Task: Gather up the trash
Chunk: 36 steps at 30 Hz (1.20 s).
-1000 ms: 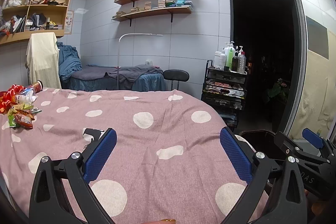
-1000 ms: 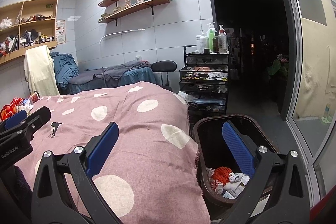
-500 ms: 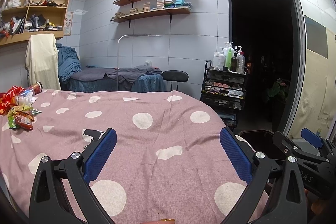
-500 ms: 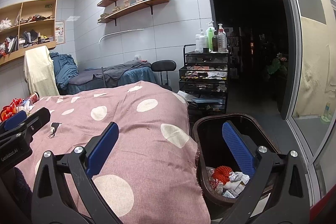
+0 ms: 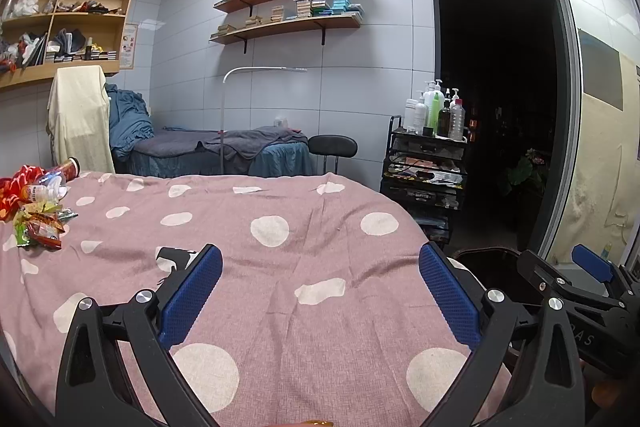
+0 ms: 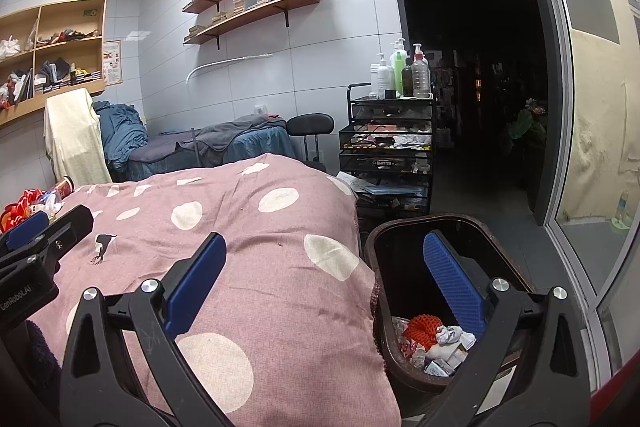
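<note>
A heap of trash (image 5: 36, 203), snack wrappers, a plastic bottle and a can, lies at the far left of the pink polka-dot bed cover (image 5: 280, 259); the same trash (image 6: 36, 201) shows at the left edge of the right wrist view. My left gripper (image 5: 320, 291) hovers open over the middle of the bed, holding nothing. Open and empty too, my right gripper (image 6: 324, 279) straddles the bed's right edge and the dark trash bin (image 6: 400, 227). The bin holds crumpled paper and a red net (image 6: 424, 331).
A black trolley (image 6: 386, 147) with pump bottles stands behind the bin, next to a dark doorway (image 6: 472, 67). A black stool (image 5: 332, 147) and a massage bed (image 5: 224, 151) lie beyond. Glass panels (image 6: 592, 107) line the right side.
Both views have shifted only slightly; both grippers stay open and empty above the bed and bin.
</note>
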Tool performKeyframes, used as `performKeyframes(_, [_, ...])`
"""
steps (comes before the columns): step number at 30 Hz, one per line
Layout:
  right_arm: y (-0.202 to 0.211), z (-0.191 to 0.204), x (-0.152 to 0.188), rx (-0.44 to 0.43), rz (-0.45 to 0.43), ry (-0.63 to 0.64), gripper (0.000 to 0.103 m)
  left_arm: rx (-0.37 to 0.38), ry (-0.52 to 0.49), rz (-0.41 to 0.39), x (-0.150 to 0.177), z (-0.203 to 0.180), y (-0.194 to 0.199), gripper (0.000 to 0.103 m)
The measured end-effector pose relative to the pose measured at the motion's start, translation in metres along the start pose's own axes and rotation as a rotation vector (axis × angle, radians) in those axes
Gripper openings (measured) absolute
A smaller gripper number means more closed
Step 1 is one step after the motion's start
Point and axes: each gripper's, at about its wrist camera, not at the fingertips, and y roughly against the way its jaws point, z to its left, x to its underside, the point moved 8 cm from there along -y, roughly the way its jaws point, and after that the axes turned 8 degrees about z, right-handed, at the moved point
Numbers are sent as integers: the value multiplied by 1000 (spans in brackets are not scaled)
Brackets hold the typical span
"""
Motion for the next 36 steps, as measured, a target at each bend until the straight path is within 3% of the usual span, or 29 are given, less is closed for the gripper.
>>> performKeyframes(36, [1,2,5,9,17,-23,98,17,8,16,1,-4,-4,98])
